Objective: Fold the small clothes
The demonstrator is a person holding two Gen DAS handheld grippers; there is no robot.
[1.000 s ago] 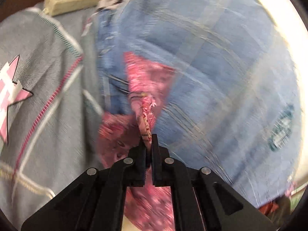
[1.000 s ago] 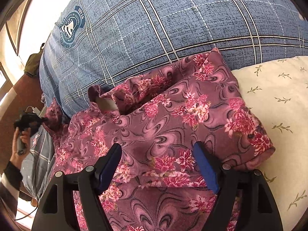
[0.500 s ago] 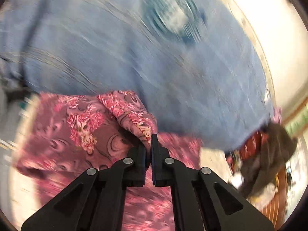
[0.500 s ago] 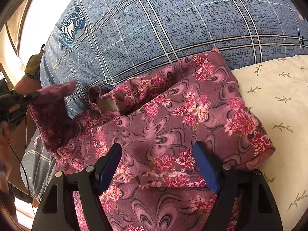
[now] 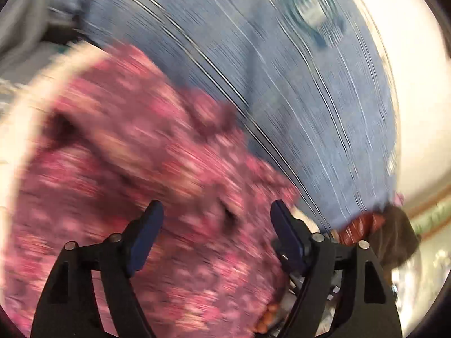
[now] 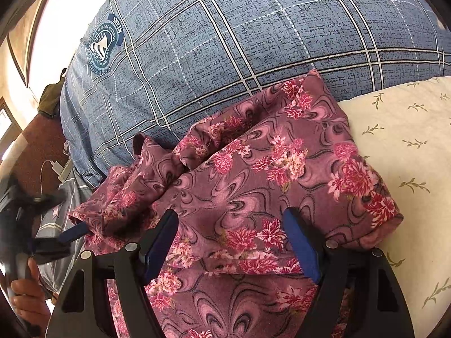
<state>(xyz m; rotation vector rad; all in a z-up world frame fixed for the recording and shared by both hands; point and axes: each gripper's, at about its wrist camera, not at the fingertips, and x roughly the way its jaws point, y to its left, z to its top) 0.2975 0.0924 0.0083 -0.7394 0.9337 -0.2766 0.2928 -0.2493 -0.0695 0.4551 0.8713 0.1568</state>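
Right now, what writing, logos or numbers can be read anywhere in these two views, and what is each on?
"STARS": on the ribbon of the round badge printed on the blue checked cover, right wrist view.
Ring of small lettering around that badge: too small to read.
Same badge in the left wrist view: blurred, unreadable.
Flowered garment: no writing.

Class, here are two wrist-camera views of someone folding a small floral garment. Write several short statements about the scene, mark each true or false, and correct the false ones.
1. The floral garment lies partly on a blue plaid cover. True.
2. The right gripper is clamped on the garment. False: its jaws stand open over the cloth.
3. The left gripper is open, its jaws having just been opening. True.
4. A cream pillow with leaf sprigs lies beside the garment. True.
5. The plaid cover is plain, with no badge. False: it bears a round crest.
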